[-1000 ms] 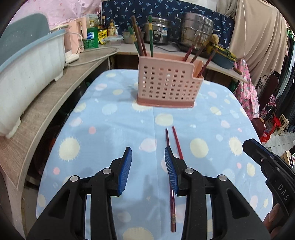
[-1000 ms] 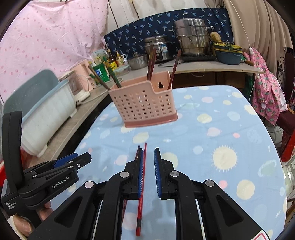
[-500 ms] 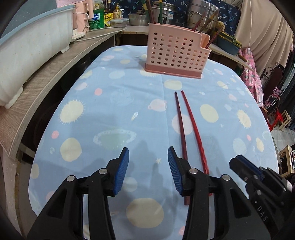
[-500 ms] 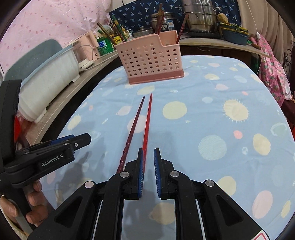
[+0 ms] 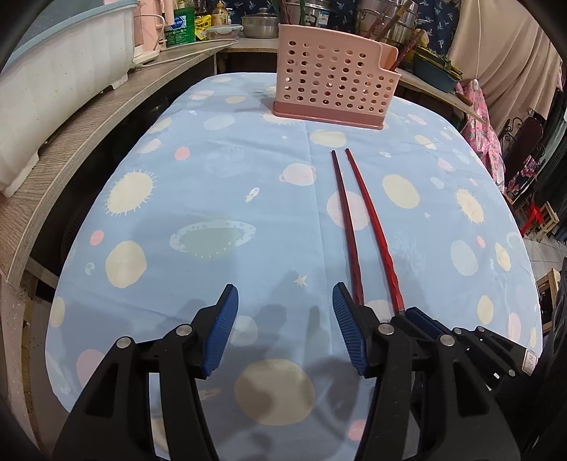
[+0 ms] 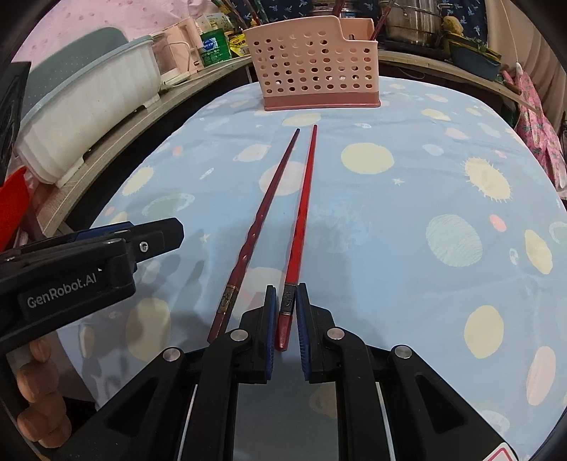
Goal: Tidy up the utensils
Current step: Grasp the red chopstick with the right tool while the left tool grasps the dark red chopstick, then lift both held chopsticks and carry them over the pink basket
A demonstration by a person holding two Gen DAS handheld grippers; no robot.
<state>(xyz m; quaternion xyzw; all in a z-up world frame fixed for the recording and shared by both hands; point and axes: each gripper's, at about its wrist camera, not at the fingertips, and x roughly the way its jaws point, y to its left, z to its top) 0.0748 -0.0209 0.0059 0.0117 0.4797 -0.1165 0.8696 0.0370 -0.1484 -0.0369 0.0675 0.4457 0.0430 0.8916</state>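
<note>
Two chopsticks lie side by side on the blue planet-print tablecloth (image 5: 219, 184), tips toward a pink perforated utensil holder (image 5: 333, 88) (image 6: 315, 67) that has several chopsticks standing in it. My right gripper (image 6: 286, 294) is low over the cloth. Its jaws stand narrowly apart around the thick end of the bright red chopstick (image 6: 304, 184) (image 5: 372, 220), which still rests on the cloth. The dark red chopstick (image 6: 265, 202) (image 5: 345, 212) lies just left of it, outside the jaws. My left gripper (image 5: 285, 301) (image 6: 156, 237) hovers left of both chopsticks, jaws opening with nothing between them.
A wooden counter (image 5: 71, 142) runs along the left with a white dish tub (image 5: 53, 71) (image 6: 88, 103) on it. Pots, bottles and jars crowd the back counter (image 5: 262, 25). The table's rounded edge falls away at right, near pink cloth (image 6: 535, 117). A hand (image 6: 39, 390) grips the left tool.
Both grippers sank toward the cloth and the view tipped down. The left jaws widened. The right gripper came down around the near end of the bright red chopstick, its gap unchanged.
</note>
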